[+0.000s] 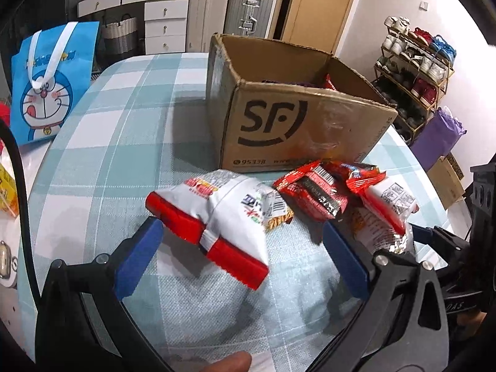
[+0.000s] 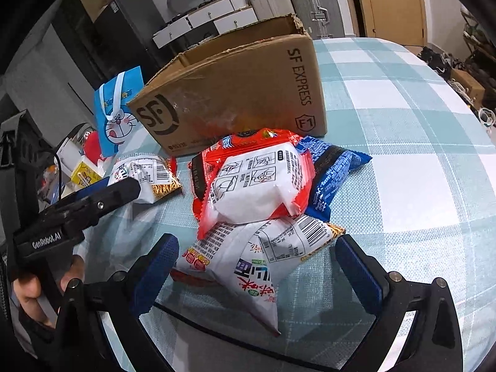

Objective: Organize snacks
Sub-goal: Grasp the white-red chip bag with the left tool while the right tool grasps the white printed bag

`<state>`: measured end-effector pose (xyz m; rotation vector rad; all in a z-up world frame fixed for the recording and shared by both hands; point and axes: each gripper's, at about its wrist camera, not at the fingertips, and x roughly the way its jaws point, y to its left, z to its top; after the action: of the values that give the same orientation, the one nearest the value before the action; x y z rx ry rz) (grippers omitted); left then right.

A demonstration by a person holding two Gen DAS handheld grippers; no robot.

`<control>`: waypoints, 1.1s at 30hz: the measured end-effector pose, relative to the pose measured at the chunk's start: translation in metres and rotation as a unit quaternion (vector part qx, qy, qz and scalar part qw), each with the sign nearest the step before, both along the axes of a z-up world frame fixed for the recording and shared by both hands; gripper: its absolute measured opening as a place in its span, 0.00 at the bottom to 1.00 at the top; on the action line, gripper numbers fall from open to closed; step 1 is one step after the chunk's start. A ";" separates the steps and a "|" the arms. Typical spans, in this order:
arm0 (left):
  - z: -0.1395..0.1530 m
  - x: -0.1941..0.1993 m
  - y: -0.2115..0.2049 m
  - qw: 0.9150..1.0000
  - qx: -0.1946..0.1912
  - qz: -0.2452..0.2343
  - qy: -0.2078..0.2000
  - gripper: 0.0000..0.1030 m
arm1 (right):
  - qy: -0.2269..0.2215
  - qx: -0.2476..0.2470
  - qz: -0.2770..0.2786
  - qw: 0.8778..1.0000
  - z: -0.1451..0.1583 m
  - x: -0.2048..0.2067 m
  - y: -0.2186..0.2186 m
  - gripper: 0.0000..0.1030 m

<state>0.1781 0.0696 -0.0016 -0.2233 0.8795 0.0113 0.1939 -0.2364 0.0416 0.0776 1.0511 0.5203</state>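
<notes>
An open SF cardboard box stands on the checked table, with some packets inside; it also shows in the right wrist view. In front of it lie snack packets. My left gripper is open around a white and red packet. Red packets lie beside it. My right gripper is open around another white packet. A red and white packet lies on top of it, and a blue packet lies behind.
A blue Doraemon bag stands at the table's left edge. A shoe rack and a purple bag stand right of the table. Drawers and suitcases line the back wall.
</notes>
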 end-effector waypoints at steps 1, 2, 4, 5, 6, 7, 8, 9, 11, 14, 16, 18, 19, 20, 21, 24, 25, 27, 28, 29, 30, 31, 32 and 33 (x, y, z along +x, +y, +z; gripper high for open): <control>-0.001 0.000 0.001 1.000 -0.005 0.000 0.000 0.99 | -0.004 -0.003 -0.001 1.000 0.000 -0.001 0.000 0.99; -0.003 -0.001 0.003 1.000 -0.009 -0.001 0.002 0.99 | -0.007 -0.007 -0.001 1.000 0.001 -0.001 0.000 0.99; -0.003 -0.001 0.004 1.000 -0.003 0.000 0.005 0.99 | -0.012 -0.019 0.000 1.000 0.001 -0.003 -0.002 0.99; -0.003 -0.002 0.005 1.000 0.001 0.000 0.004 0.99 | -0.012 -0.025 0.002 1.000 0.001 -0.003 -0.005 0.99; -0.002 -0.002 0.006 1.000 -0.001 -0.001 0.003 0.99 | -0.011 -0.030 0.004 0.999 0.001 -0.004 -0.007 0.99; -0.002 -0.003 0.008 1.000 -0.006 -0.002 0.003 0.99 | -0.011 -0.032 0.005 0.999 0.001 -0.006 -0.010 0.99; -0.002 -0.003 0.009 1.000 -0.010 -0.003 0.002 0.99 | -0.012 -0.033 0.005 0.999 0.000 -0.007 -0.014 0.99; -0.002 -0.004 0.011 1.000 -0.011 -0.002 0.002 0.99 | -0.012 -0.034 0.003 0.999 0.000 -0.008 -0.018 0.99; -0.004 -0.005 0.013 1.000 -0.006 -0.001 0.004 0.99 | -0.009 -0.036 0.000 0.999 -0.001 -0.009 -0.025 0.99; -0.003 -0.006 0.015 1.000 -0.006 -0.001 0.003 0.99 | -0.012 -0.043 0.003 0.999 -0.001 -0.010 -0.031 0.99; -0.003 -0.006 0.017 1.000 -0.009 0.001 0.001 0.99 | -0.019 -0.050 0.003 0.999 0.000 -0.012 -0.034 0.99; -0.004 -0.005 0.019 1.000 -0.017 0.002 0.000 0.99 | -0.024 -0.052 0.001 0.998 0.002 -0.012 -0.037 0.99; -0.004 -0.005 0.019 1.000 -0.017 0.002 0.000 0.99 | -0.025 -0.050 -0.001 0.998 0.003 -0.013 -0.039 0.99; -0.005 -0.003 0.018 1.000 -0.009 0.003 0.001 0.99 | -0.024 -0.047 -0.002 0.999 0.003 -0.013 -0.040 0.99; -0.005 -0.003 0.018 1.000 -0.004 0.004 0.001 0.99 | -0.023 -0.045 -0.002 0.999 0.004 -0.013 -0.042 0.99; -0.008 0.003 0.018 1.000 0.002 0.004 0.005 0.99 | -0.023 -0.040 -0.001 0.999 0.004 -0.014 -0.046 0.99; -0.009 0.005 0.018 1.000 0.002 0.003 0.006 0.99 | -0.022 -0.037 0.000 0.999 0.004 -0.015 -0.047 0.99; -0.014 0.009 0.019 1.000 -0.004 0.004 0.011 0.99 | -0.021 -0.033 0.000 0.999 0.003 -0.015 -0.048 0.99; -0.017 0.011 0.020 1.000 -0.010 0.003 0.014 0.99 | -0.018 -0.031 0.002 0.999 0.002 -0.015 -0.047 0.99; -0.019 0.013 0.021 1.000 -0.017 0.002 0.017 0.99 | -0.017 -0.028 0.004 0.999 0.002 -0.015 -0.047 0.99; -0.021 0.016 0.021 1.000 -0.022 0.002 0.020 0.99 | -0.017 -0.027 0.006 0.999 0.001 -0.014 -0.046 0.99; -0.023 0.017 0.021 0.999 -0.026 0.003 0.020 0.99 | -0.016 -0.026 0.007 0.999 0.001 -0.014 -0.045 0.99; -0.025 0.020 0.022 0.999 -0.033 0.002 0.020 0.99 | -0.017 -0.026 0.007 0.999 0.001 -0.014 -0.044 0.99; -0.027 0.022 0.022 0.999 -0.036 0.003 0.021 0.99 | -0.017 -0.025 0.007 1.000 0.000 -0.013 -0.043 0.99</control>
<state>0.2000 0.0914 -0.0285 -0.2946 0.9225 -0.0105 0.1806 -0.2792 0.0421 0.0170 1.0320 0.5051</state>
